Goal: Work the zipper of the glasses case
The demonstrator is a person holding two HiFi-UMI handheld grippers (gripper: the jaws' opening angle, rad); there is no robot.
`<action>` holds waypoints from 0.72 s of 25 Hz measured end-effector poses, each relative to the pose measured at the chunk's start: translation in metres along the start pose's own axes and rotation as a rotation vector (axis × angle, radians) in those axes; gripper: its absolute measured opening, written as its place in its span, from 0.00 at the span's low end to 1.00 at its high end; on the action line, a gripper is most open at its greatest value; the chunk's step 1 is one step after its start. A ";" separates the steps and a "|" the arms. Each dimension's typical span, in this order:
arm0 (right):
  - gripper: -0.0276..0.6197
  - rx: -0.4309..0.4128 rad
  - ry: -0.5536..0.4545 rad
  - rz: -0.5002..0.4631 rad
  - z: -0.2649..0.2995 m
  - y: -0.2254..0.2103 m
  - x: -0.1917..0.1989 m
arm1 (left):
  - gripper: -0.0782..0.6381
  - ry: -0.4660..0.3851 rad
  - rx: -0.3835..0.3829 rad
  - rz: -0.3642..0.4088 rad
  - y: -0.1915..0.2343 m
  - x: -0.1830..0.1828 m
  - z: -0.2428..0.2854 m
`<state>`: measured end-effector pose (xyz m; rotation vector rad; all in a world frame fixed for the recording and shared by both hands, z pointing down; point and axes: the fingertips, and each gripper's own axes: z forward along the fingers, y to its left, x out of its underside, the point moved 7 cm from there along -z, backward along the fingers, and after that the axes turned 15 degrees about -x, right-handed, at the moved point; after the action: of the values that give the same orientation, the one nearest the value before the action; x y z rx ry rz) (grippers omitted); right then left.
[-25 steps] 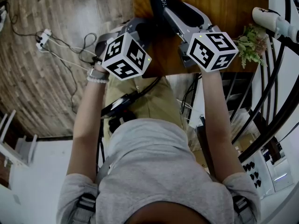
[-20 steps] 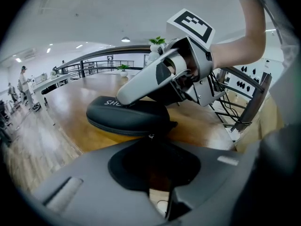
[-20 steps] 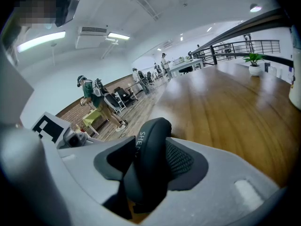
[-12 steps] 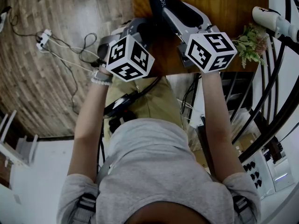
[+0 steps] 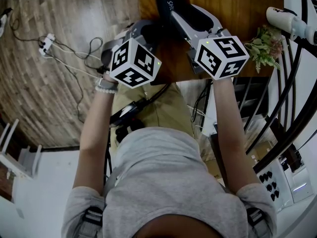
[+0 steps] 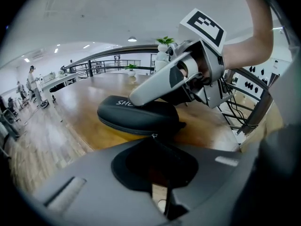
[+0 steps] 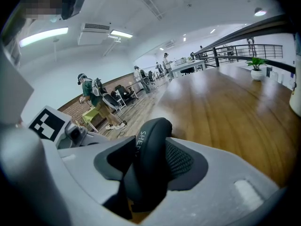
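A black glasses case (image 5: 171, 1) lies on the wooden table (image 5: 247, 4). In the right gripper view it stands between the pads of my right gripper (image 7: 148, 159), which is shut on the case (image 7: 150, 154) across its width. From the left gripper view, the right gripper's fingers (image 6: 155, 91) press on the case (image 6: 136, 114). My left gripper (image 6: 154, 142) is at the near end of the case. Its jaws are closed on the small metal zipper pull (image 6: 154, 136), which peeks out at their tips. In the head view the left gripper's tips are hidden under its body (image 5: 133, 38).
The table's near edge (image 5: 168, 79) runs just below both grippers. A small green plant (image 5: 265, 46) and a white object (image 5: 292, 24) sit at the table's right, by black railings. Cables and a power strip (image 5: 49, 41) lie on the floor to the left.
The left gripper has tilted slightly at the case's end. Both grippers keep their holds and the case has not moved.
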<state>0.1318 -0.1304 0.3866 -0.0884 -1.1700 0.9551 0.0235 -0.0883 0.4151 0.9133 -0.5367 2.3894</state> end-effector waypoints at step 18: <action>0.36 -0.009 0.006 0.000 -0.002 0.007 0.002 | 0.15 0.020 -0.094 -0.049 0.033 -0.001 0.001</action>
<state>0.1300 -0.1240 0.3838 -0.0981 -1.1693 0.9490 0.0049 -0.1147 0.4096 0.8513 -0.6068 2.3069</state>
